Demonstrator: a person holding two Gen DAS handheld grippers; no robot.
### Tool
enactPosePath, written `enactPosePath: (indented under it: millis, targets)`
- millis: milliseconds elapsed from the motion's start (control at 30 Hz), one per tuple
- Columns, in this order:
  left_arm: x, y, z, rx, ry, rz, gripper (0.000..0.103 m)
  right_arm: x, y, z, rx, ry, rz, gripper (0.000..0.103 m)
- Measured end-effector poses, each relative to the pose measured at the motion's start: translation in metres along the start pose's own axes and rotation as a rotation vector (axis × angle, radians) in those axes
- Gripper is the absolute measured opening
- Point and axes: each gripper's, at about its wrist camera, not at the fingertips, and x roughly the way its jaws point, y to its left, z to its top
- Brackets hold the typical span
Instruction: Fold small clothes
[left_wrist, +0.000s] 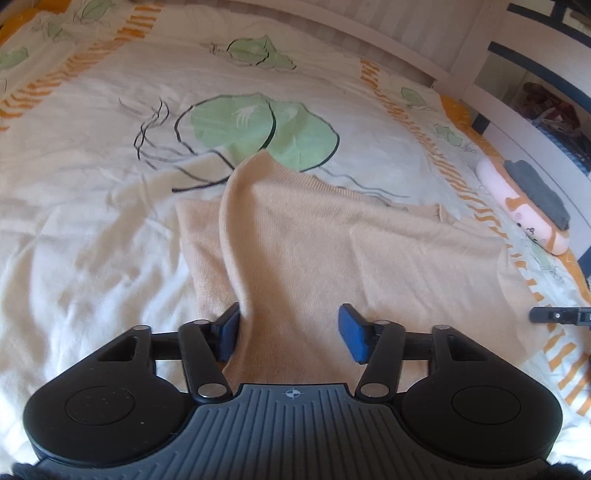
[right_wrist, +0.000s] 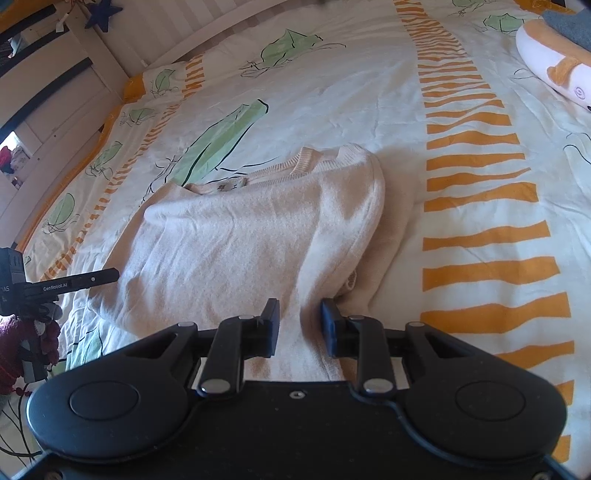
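On the left gripper (right_wrist: 110, 275), "GenRobot.AI" shows beside the sweater (right_wrist: 240, 236).

Cream knit sweater (right_wrist: 258, 236) is lying partly folded across the middle of the frame on a bedspread (right_wrist: 369, 92) printed with green leaves and orange stripes, collar and label pointing toward the top. Right gripper (right_wrist: 299, 325) is sitting at lower centre, its blue pads (right_wrist: 271, 326) standing slightly apart with sweater fabric running between them. Left gripper (right_wrist: 92, 278) is reaching in from the left edge. Plush toy (right_wrist: 554, 62) is lying upper right.
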Motion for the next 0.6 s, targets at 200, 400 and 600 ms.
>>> enactPosePath:
  millis: [200, 400, 600]
  targets:
    - [-0.021, 0.011, 0.003, -0.080, -0.009, -0.093, 0.007, -0.019, 0.000, 0.003, 0.004, -0.040, -0.011, 0.012]
    - [-0.027, 0.032, -0.008, -0.154, 0.098, -0.076, 0.008, -0.022, -0.017, -0.008, 0.061, 0.051, -0.071, 0.010]
    - [-0.026, 0.033, -0.002, -0.143, 0.144, -0.008, 0.041, -0.021, -0.005, 0.000, 0.000, 0.068, -0.140, 0.045]
